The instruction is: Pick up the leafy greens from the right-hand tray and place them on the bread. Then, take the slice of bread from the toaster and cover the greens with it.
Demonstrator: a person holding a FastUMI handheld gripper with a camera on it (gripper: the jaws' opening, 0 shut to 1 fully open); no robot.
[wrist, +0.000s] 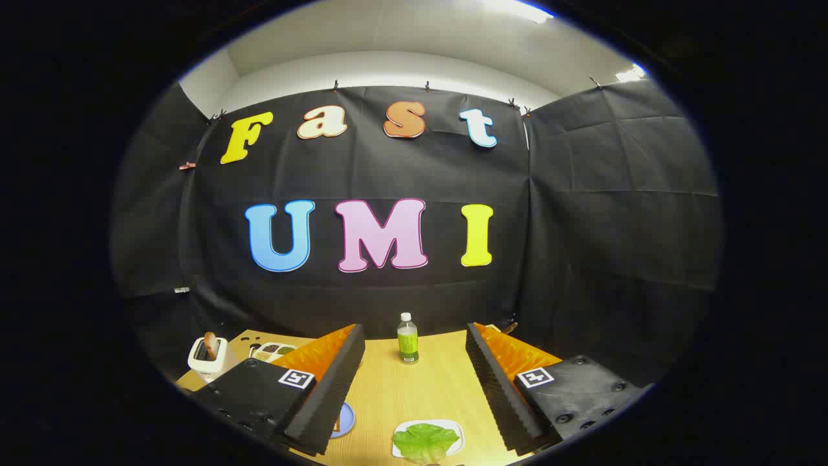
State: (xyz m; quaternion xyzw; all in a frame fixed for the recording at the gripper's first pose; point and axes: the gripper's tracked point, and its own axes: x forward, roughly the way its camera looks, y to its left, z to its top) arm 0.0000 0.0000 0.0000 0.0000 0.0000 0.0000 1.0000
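Note:
My gripper [414,340] is open, held above the wooden table [401,395] with nothing between its fingers. Below and between the fingers, nearer the right one, a green lettuce leaf [425,441] lies on a white tray [454,432]. By the left finger the edge of a blue plate [346,419] peeks out, with a sliver of bread [337,424] on it; the rest is hidden by the finger. Far left, a white toaster [208,360] holds a brown bread slice [211,345] standing up in its slot.
A small bottle with a green label [407,338] stands at the table's far edge, beyond the fingers. A divided white dish with dark fillings [272,351] sits beside the toaster. Black cloth walls close off the back and both sides.

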